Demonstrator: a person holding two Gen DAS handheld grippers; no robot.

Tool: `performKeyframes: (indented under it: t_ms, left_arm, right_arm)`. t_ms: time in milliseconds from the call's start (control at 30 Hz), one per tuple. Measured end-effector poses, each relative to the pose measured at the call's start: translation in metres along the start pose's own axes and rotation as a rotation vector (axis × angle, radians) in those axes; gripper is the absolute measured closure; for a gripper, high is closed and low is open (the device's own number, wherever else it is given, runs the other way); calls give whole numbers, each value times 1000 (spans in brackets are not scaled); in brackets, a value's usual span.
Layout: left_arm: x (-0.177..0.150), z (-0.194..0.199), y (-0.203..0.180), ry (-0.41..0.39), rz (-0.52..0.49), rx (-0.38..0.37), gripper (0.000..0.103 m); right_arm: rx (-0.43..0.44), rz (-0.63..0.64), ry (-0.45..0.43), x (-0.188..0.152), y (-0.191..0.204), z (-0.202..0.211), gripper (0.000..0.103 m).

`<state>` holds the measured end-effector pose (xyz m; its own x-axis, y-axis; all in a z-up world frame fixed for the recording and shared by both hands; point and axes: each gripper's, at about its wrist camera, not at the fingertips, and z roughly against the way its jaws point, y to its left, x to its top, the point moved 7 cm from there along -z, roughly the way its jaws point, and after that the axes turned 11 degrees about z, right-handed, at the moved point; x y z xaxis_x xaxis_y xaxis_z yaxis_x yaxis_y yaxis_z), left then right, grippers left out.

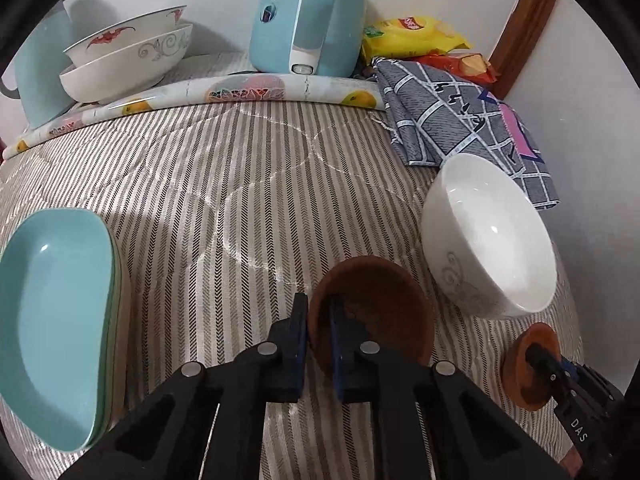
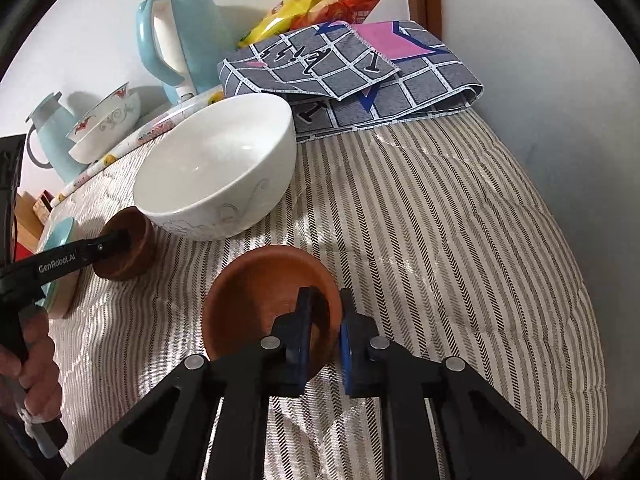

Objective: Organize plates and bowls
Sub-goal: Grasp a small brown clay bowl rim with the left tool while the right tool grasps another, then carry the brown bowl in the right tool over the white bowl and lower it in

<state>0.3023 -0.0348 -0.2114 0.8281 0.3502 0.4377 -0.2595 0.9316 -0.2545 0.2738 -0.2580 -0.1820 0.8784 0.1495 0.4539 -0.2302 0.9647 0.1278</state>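
Brown bowl (image 1: 372, 312) matte, round, shallow; white bowl (image 1: 488, 236) glossy, deep.

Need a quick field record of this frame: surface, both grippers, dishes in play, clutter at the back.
surface: striped quilted cloth
left gripper: shut on rim of left brown bowl
right gripper: shut on rim of right brown bowl
white bowl: upright, empty, beyond the brown bowls
teal plates: stacked, far left
back: two nested patterned bowls, blue kettle, folded checked cloth, snack bags
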Motion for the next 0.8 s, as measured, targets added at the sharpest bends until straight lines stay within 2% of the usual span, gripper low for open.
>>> performKeyframes:
  t_ms: [500, 800]
  left_arm:
    - [-16, 48, -13, -48, -16, -37, 94]
    - [-18, 86, -20, -102, -6, -51, 94]
  right_arm:
    - [-40, -5, -40, -4, 0, 38, 94]
    - [-45, -16, -116, 8, -5, 81, 94]
